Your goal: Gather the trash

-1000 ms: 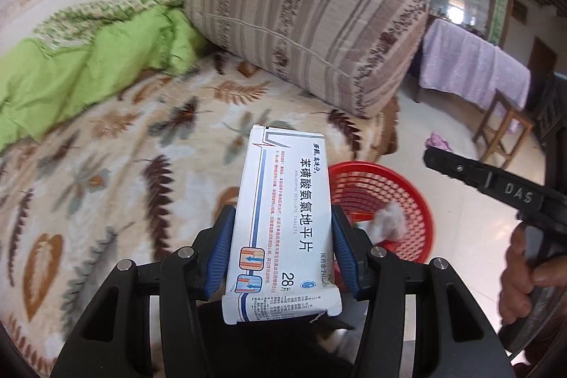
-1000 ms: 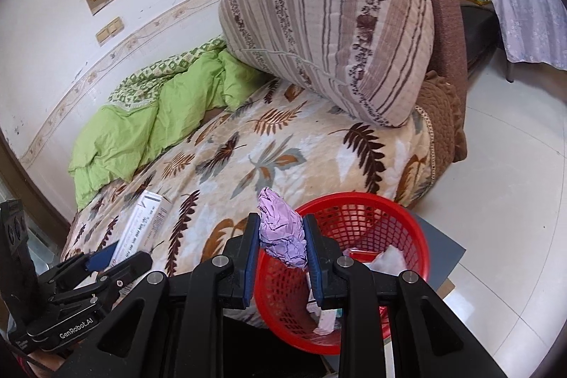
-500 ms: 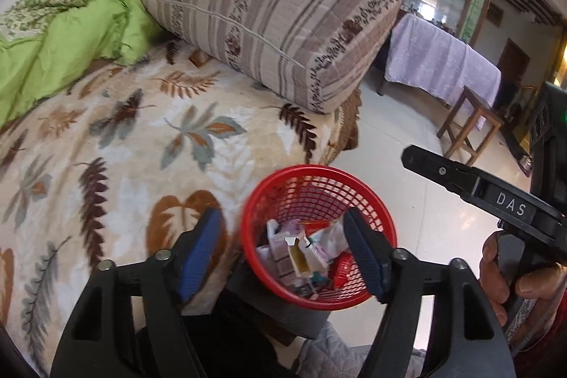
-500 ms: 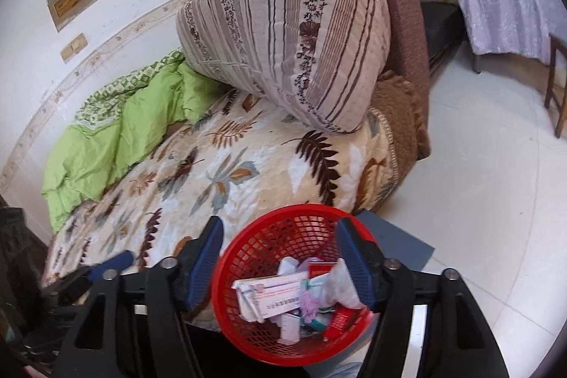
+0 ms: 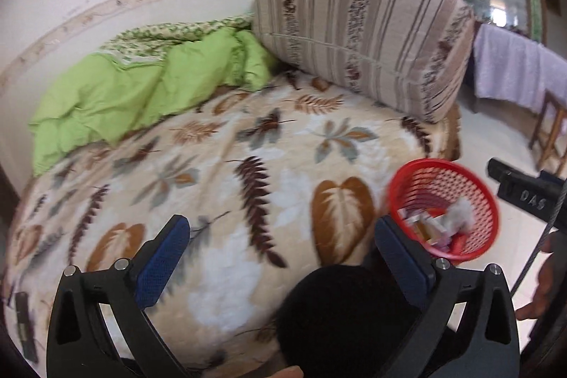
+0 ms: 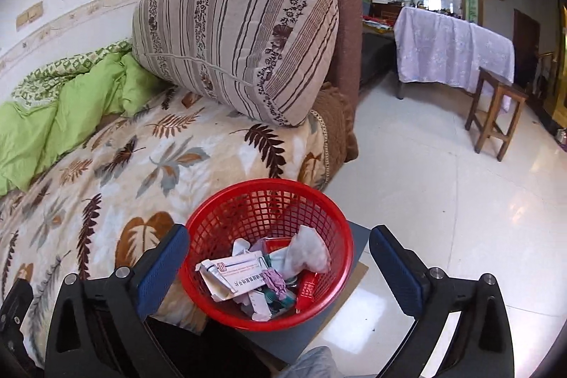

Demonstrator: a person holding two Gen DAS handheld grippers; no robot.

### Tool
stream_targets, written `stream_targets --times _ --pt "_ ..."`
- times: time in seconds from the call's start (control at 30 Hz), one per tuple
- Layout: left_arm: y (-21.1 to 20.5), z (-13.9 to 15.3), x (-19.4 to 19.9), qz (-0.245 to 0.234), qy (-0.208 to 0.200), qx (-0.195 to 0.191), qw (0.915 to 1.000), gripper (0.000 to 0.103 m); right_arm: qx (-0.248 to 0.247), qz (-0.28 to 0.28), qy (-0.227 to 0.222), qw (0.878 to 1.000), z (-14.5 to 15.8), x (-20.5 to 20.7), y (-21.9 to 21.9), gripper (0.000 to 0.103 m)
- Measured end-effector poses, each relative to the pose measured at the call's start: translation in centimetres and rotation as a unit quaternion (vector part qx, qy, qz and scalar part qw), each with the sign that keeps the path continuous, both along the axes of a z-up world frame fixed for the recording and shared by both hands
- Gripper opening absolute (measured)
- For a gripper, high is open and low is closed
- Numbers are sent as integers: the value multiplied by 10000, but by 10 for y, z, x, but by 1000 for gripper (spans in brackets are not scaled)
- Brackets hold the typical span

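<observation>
A red mesh basket (image 6: 219, 218) stands beside the bed and holds trash: a white medicine box (image 6: 235, 275), a crumpled purple paper (image 6: 274, 280) and a white tissue wad (image 6: 308, 252). My right gripper (image 6: 278, 266) is open and empty, its jaws wide on either side of the basket, above it. My left gripper (image 5: 283, 257) is open and empty over the leaf-patterned blanket (image 5: 219, 165), with the basket (image 5: 475, 186) to its right.
A striped pillow (image 6: 241, 38) and a green quilt (image 6: 53, 116) lie on the bed. A wooden stool (image 6: 496, 116) and a cloth-covered table (image 6: 453, 48) stand on the tiled floor at the right. A grey board (image 6: 358, 236) lies under the basket.
Both grippers opened and dropped their loads, the box and the purple paper, into the basket. The left gripper then swung left over the bed.
</observation>
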State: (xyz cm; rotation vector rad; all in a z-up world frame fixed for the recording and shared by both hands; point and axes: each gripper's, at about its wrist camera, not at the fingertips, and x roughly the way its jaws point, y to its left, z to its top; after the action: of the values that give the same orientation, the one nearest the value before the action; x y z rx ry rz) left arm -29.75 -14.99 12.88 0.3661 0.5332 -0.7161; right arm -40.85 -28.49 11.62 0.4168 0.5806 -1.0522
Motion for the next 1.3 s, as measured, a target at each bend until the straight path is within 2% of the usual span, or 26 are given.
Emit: stream_targets --times 0.13,0.2,0.43,0.8,1.3 --pt "5 -9 -4 -8 -303 256 9992 103 -83 77 99 9999 0 4 14 102" --pt "6 -10 -6 -28 -356 219 9991 103 -142 149 170 9996 -1 7 19 102" --pt "15 -5 -3 100 -290 -10 9995 103 -261 149 247 9992 0 10 25 102" --pt "19 -7 -1 258 -355 67 9990 103 -345 266 464 9980 -1 17 34 102" --pt "20 -10 3 318 -213 73 9992 103 -317 271 447 9981 -2 16 34 102"
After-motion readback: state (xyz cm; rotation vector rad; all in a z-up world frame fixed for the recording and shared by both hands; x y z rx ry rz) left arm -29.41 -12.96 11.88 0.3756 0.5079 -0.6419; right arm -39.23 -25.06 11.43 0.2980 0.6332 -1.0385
